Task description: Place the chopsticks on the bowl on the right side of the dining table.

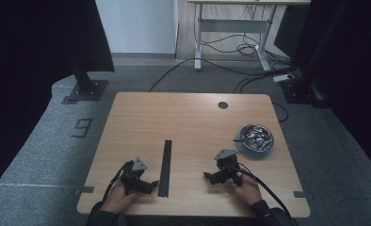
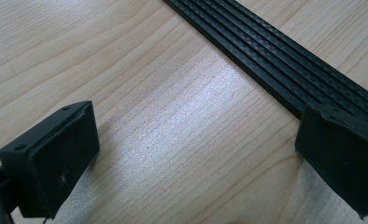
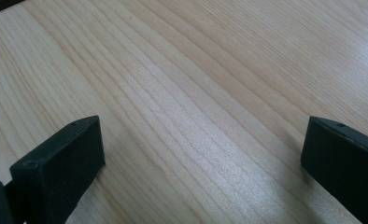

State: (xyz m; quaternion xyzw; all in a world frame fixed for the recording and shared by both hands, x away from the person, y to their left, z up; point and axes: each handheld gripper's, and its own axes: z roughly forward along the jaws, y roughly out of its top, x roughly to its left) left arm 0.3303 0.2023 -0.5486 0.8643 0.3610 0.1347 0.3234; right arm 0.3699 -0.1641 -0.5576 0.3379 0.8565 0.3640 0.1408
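high view: a person sits at a light wooden table (image 1: 193, 113), one two-jaw gripper in each hand, both low over the near edge. a long, thin black ribbed strip (image 1: 165, 167) lies flat on the wood between the hands, running straight away from the person, its near end close to the front edge. the left gripper (image 1: 148, 185) sits just left of that near end, pointing toward it; the right gripper (image 1: 212, 177) is well to the right of the strip, pointing left over bare wood. a round metal bowl (image 1: 254, 140) holding shiny pieces stands far right, apart from everything else. left gripper view: its jaws are spread wide and hold nothing; the strip (image 2: 285, 60) crosses the upper right corner, and the right-hand jaw sits at or over its edge, though whether it touches cannot be told. right gripper view: its jaws are also wide apart and empty, with only wood grain between them. the step in hand looks like taking hold of the strip with the left gripper. to do it well, the open jaws should probably be brought square across the strip's narrow width, one jaw on each long side, lowered until the tips graze the table, then closed gently. gripping near the end may let the long piece swing, so the right gripper could steady it farther along.
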